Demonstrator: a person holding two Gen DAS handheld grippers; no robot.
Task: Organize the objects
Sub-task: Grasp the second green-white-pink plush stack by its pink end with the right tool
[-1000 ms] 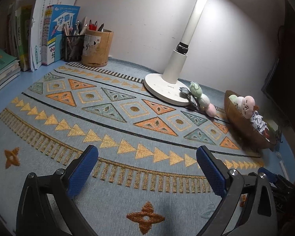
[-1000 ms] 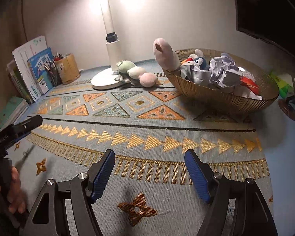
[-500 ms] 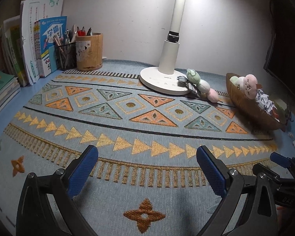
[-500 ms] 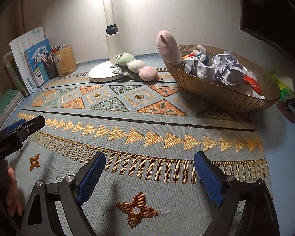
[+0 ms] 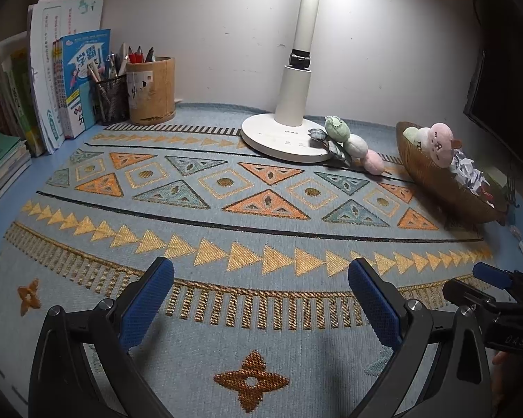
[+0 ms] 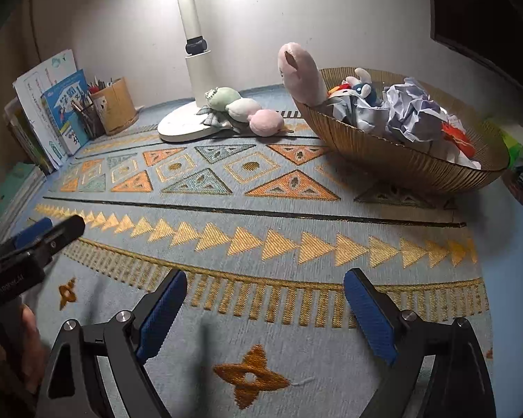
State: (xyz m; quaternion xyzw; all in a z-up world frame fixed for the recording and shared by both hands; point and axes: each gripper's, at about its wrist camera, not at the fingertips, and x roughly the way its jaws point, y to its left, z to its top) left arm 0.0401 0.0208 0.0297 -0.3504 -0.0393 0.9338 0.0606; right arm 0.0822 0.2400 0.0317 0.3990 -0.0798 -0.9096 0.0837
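Note:
A woven brown basket (image 6: 401,160) stands at the right of the patterned mat, holding a pink plush (image 6: 301,76), a small blue-and-white bunny toy (image 6: 364,85) and crumpled paper (image 6: 411,111). A plush string of green, white and pink balls (image 6: 240,109) lies against the lamp base. My right gripper (image 6: 265,278) hovers open over the mat's near edge with nothing between its blue pads. My left gripper (image 5: 261,271) is likewise open and empty, well short of the plush string (image 5: 352,144) and the basket (image 5: 436,181). Each gripper's tip shows at the edge of the other's view.
A white lamp base (image 5: 282,137) with its tall stem stands at the back centre. A wooden pen holder (image 5: 151,90), a mesh pen cup and upright books (image 5: 69,80) fill the back left. A dark monitor (image 5: 498,69) rises at the right.
My right gripper's jaws have spread wider than a second ago. The left wrist view has rolled to a more level angle. Nothing on the mat has moved.

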